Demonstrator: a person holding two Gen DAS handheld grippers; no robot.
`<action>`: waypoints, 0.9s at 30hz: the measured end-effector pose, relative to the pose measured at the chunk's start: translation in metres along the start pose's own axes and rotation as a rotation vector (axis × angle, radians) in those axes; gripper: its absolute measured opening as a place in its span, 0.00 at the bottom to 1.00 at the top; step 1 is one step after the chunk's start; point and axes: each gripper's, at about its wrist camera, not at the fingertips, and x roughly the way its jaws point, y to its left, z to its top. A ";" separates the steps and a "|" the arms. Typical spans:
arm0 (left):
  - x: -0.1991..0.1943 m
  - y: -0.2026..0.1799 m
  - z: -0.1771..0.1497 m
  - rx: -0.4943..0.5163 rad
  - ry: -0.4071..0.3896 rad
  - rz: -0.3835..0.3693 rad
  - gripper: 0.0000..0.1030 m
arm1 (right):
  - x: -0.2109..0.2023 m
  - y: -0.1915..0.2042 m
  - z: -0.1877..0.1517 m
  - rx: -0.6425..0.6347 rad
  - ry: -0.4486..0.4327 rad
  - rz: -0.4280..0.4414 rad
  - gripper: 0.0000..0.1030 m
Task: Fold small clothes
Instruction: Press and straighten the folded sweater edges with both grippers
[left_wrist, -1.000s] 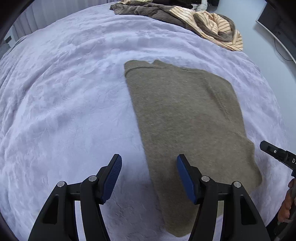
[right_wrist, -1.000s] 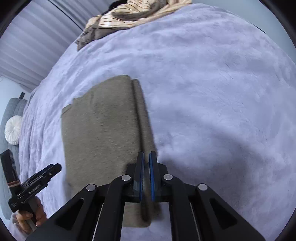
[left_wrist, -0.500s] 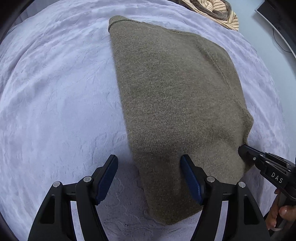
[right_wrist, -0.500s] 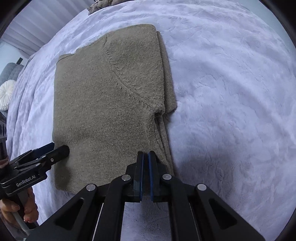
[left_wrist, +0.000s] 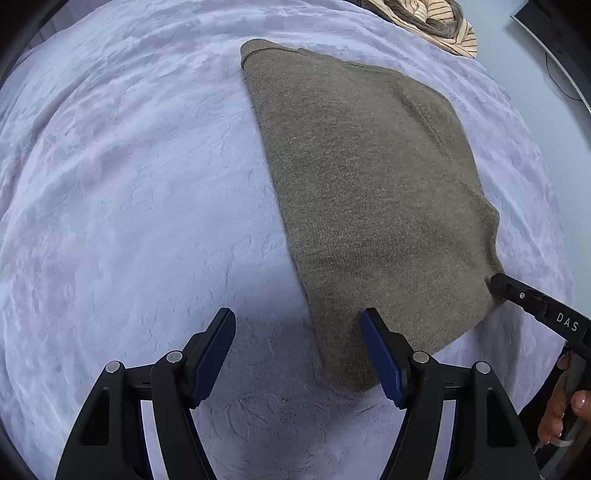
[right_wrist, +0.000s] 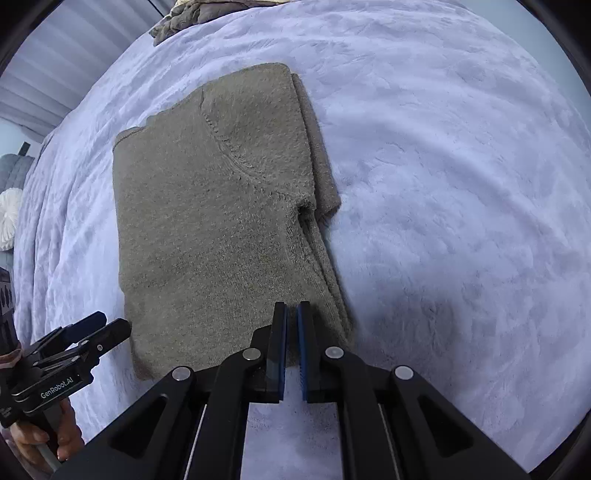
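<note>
An olive-brown knit sweater (left_wrist: 369, 192) lies folded into a long rectangle on the lavender bedspread (left_wrist: 129, 184). It also shows in the right wrist view (right_wrist: 207, 229), with a sleeve tucked along its right edge. My left gripper (left_wrist: 297, 350) is open and empty, just above the sweater's near left corner. My right gripper (right_wrist: 291, 332) is shut with nothing between its pads, hovering at the sweater's near right corner. It shows in the left wrist view (left_wrist: 496, 282), touching the sweater's right edge. The left gripper also shows in the right wrist view (right_wrist: 107, 326).
A heap of other clothes, striped cream (left_wrist: 436, 22) and brown (right_wrist: 192, 18), lies at the far edge of the bed. A dark monitor (left_wrist: 554, 37) stands beyond the bed on the right. A white round cushion (right_wrist: 9, 218) sits far left.
Both grippers dropped toward the sweater, then drew back a little toward its near end. The left stayed open and the right stayed shut. The sweater has not moved.
</note>
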 end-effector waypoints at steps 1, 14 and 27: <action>-0.002 0.002 -0.001 -0.003 0.002 -0.001 0.69 | -0.002 0.001 -0.002 0.007 -0.002 -0.001 0.06; -0.042 0.007 -0.007 0.032 -0.025 -0.004 0.69 | -0.018 0.016 -0.005 0.030 -0.012 0.004 0.06; -0.062 0.013 -0.019 0.038 -0.072 0.020 1.00 | -0.033 0.029 -0.019 0.014 -0.021 0.009 0.21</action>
